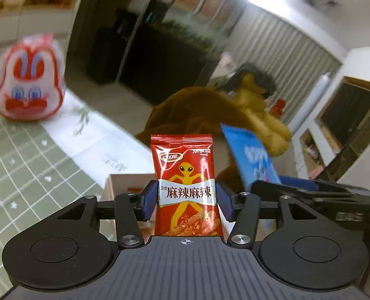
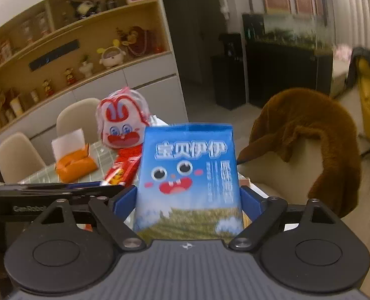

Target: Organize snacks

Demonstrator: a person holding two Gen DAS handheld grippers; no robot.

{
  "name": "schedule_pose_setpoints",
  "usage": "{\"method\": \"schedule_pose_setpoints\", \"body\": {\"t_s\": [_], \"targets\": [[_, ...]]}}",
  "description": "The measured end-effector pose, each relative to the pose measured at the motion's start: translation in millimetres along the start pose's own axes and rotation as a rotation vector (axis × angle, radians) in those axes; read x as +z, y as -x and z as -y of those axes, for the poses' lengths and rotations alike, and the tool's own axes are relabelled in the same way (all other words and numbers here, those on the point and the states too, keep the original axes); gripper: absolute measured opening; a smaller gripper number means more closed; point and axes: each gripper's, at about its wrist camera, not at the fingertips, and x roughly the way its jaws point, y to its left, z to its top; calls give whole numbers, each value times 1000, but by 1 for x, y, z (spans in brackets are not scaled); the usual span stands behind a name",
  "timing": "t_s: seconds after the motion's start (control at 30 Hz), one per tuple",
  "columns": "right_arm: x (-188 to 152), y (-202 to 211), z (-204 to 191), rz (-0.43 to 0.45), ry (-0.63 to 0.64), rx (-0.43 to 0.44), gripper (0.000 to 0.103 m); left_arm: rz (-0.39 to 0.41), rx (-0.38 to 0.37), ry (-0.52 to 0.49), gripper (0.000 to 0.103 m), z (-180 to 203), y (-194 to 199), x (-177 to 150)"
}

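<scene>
The left tool [image 1: 187, 201] is pinching a red snack packet [image 1: 186, 187] at centre frame; the right tool [image 2: 188, 200] is gripping a blue snack packet [image 2: 188, 175] likewise. Both are slick and could slide out or snag the wooden box [image 1: 127, 182] below. The green-checked counter [image 1: 22, 162] is filling the left, shelves [image 2: 72, 50] upper left.

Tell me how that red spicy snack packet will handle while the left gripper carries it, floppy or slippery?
The red packet stands upright between the left gripper pads, so it probably has some stiffness. Its glossy film shows glare, so it may slip under a loose squeeze. It looks thin and small, likely light.
</scene>
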Motion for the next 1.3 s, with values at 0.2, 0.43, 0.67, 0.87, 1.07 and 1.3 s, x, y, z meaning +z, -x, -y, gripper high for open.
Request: {"method": "schedule_pose_setpoints", "body": {"t_s": [0.2, 0.43, 0.67, 0.87, 1.07, 1.3], "targets": [[-17, -45, 35, -69, -156, 32, 87, -52, -14, 57, 55, -38, -40, -16], [-116, -53, 13, -92, -146, -140, 87, -25, 53, 13, 55, -60, 1, -102], [-235, -56, -29, -179, -202, -217, 88, -52, 190, -117, 55, -62, 37, -204], [-268, -52, -67, -116, -53, -331, 93, -18, 264, -268, 55, -56, 31, -238], [-266, -53, -57, -80, -89, -400, 103, 16, 293, -313, 55, -54, 16, -235], [-280, -51, -54, 30, -40, -384, 103, 40, 300, -320, 55, -51, 13, -237]]}}
